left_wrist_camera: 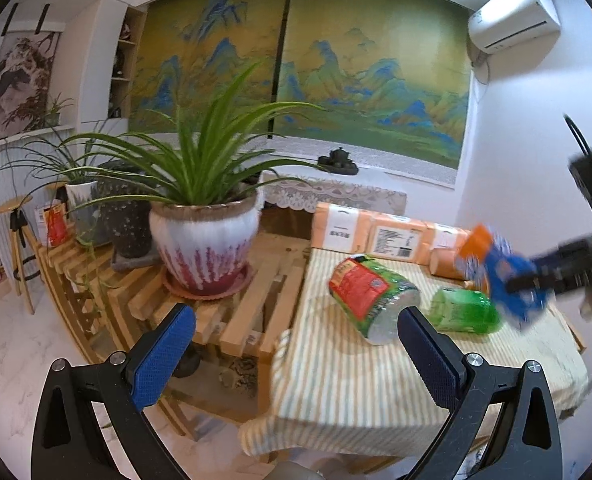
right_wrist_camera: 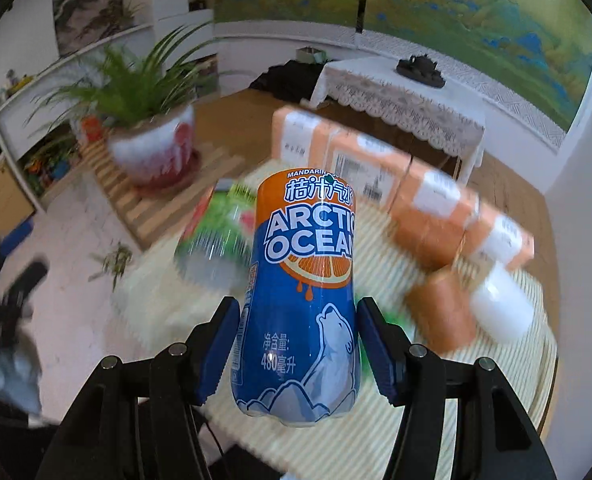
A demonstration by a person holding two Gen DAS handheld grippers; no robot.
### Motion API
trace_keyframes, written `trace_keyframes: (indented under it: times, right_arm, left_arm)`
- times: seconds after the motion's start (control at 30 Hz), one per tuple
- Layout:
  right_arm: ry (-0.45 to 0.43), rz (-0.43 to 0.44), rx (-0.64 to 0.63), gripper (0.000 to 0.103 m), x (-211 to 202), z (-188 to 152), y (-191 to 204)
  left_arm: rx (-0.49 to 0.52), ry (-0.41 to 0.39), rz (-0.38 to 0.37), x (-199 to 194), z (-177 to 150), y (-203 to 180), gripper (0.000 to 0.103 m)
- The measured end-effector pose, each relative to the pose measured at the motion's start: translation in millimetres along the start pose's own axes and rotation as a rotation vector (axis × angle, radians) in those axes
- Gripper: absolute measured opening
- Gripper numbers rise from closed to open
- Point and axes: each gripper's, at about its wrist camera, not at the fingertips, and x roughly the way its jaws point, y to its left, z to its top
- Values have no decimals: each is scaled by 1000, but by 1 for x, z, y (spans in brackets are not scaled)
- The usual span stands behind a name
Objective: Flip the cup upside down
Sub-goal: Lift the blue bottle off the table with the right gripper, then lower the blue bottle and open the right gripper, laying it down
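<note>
The right tool clamps a blue-and-orange cup — lifted above the striped worktop. The left tool gapes wide, empty, a green bottle at twelve o'clock.

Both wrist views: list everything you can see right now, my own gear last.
Arctic Ocean bottle: one, blue and orange, held above the table.
Green bottles: two, lying on the striped tablecloth.
Orange packages: a row along the table's far side.
Orange cup: one, on its side, blurred.
White cup: one, beside it, blurred.
Potted plant: one main, white and red pot, on the slatted bench.
Right gripper: jaws closed on the Arctic Ocean bottle.
Left gripper: jaws open, empty.
</note>
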Motion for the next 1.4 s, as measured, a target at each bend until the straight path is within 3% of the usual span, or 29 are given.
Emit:
trace_keyframes:
  times: [0.13, 0.3, 0.53, 0.77, 0.83, 0.97, 1.13, 1.4]
  right_arm:
    - [58, 17, -24, 57, 9, -37, 6]
    - [94, 19, -60, 57, 28, -60, 10]
    - [128, 1, -123, 59, 48, -67, 17]
    - [106, 5, -99, 63, 49, -67, 12]
    - [88, 17, -84, 70, 46, -67, 10]
    - [52, 28, -53, 70, 35, -68, 6]
    - [-55, 16, 37, 70, 2, -84, -8]
    - [-205, -89, 242, 70, -49, -153, -42]
  left_arm:
    - [31, 17, -36, -2, -5, -20, 102]
    - [67, 5, -54, -11, -8, -40, 102]
    - [85, 13, -56, -16, -9, -51, 102]
    - [92, 17, -59, -19, -11, -54, 102]
    - [97, 18, -62, -21, -12, -57, 102]
    - [114, 16, -73, -24, -13, -62, 102]
    - [171, 9, -85, -27, -20, -87, 102]
    - [191, 12, -161, -22, -49, -162, 102]
